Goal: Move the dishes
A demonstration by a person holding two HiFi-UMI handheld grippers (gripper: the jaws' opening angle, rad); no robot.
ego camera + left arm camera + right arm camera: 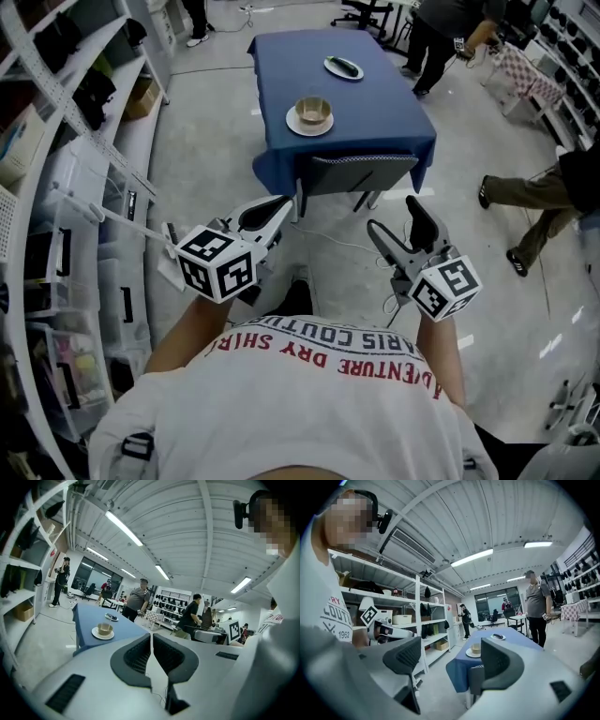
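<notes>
A tan bowl on a white plate point(309, 115) sits near the front of a blue-clothed table point(375, 112). A second plate with a dark item point(344, 67) lies farther back. Both dishes also show in the left gripper view, bowl point(104, 629) and far plate point(111, 617), and in the right gripper view, bowl point(475, 649) and far plate point(498, 636). My left gripper point(279, 210) is shut and empty, well short of the table. My right gripper point(395, 223) is open and empty, held level beside it.
A grey chair point(361, 174) is tucked under the table's near edge. White shelving point(66, 187) with bins runs along the left. One person point(450, 28) stands past the table's far right corner, and another person's legs point(530, 202) stretch in from the right.
</notes>
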